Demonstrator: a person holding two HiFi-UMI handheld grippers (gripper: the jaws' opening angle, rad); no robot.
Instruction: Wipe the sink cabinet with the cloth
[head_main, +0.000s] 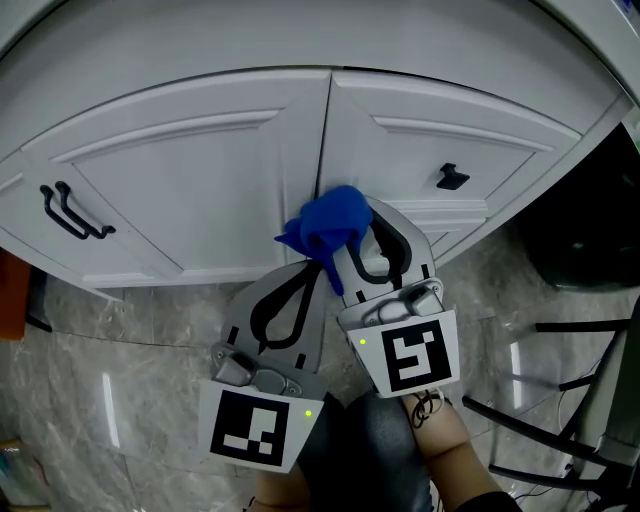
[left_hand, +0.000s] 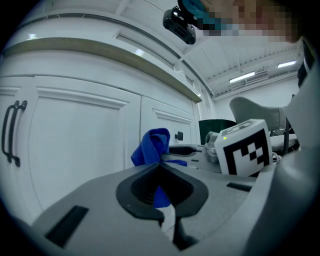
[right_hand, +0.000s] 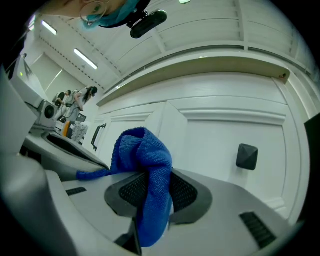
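The white sink cabinet (head_main: 200, 180) fills the upper head view, its two doors closed. A blue cloth (head_main: 330, 225) is bunched against the seam between the doors. My right gripper (head_main: 345, 228) is shut on the cloth (right_hand: 142, 150), which drapes over its jaws and hangs down through the gap. My left gripper (head_main: 318, 263) lies just left of it, jaws closed, with a corner of the cloth (left_hand: 150, 145) drawn taut to its tips (left_hand: 159, 163). Both grippers are close to the door face; whether they touch it is hidden.
A black double handle (head_main: 70, 212) is on the left door and a black knob (head_main: 452, 177) on the right door. Grey tiled floor (head_main: 130, 400) lies below. A dark bin (head_main: 585, 240) and a black metal frame (head_main: 580, 400) stand at the right.
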